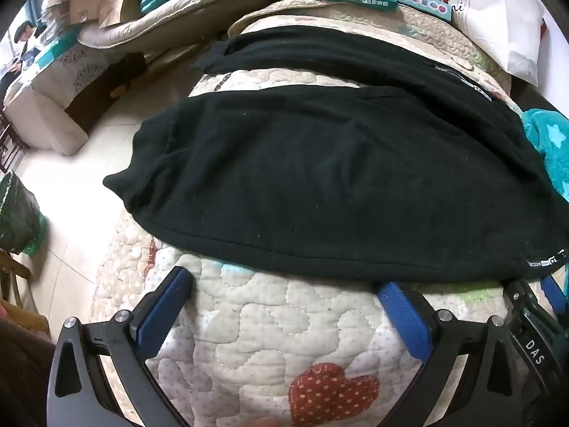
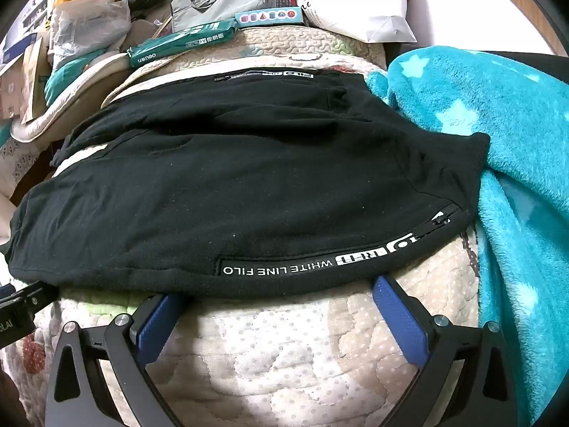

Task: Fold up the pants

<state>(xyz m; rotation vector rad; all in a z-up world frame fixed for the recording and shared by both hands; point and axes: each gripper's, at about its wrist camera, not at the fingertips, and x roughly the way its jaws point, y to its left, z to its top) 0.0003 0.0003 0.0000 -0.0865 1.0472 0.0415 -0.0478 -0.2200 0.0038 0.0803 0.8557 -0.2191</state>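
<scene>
Black knit pants (image 1: 320, 178) with a white-lettered side stripe are lying spread flat across a cream quilted bedspread (image 1: 284, 338) with patchwork shapes, on a bed. Legs are running toward the left, the waistband sitting at the right against a teal fleece blanket (image 2: 498, 142) with pale stars. Far leg is angling away from the near one, a strip of quilt showing between them.

Left hand-held gripper (image 1: 288, 306), black frame with blue pads, is hanging just beside the near hem of the near leg, jaws standing wide, nothing between them, only quilt. Right hand-held gripper (image 2: 277, 306) is hanging at the near edge by the lettered stripe (image 2: 284, 268), jaws equally wide, gripping nothing; pad tips are lying right at the fabric edge, contact unclear.

Far side: a green paper packet (image 2: 181, 42), a grey fabric bag (image 2: 220, 0) and a white paper bag (image 2: 355, 10) are crowding the bed's far edge.
</scene>
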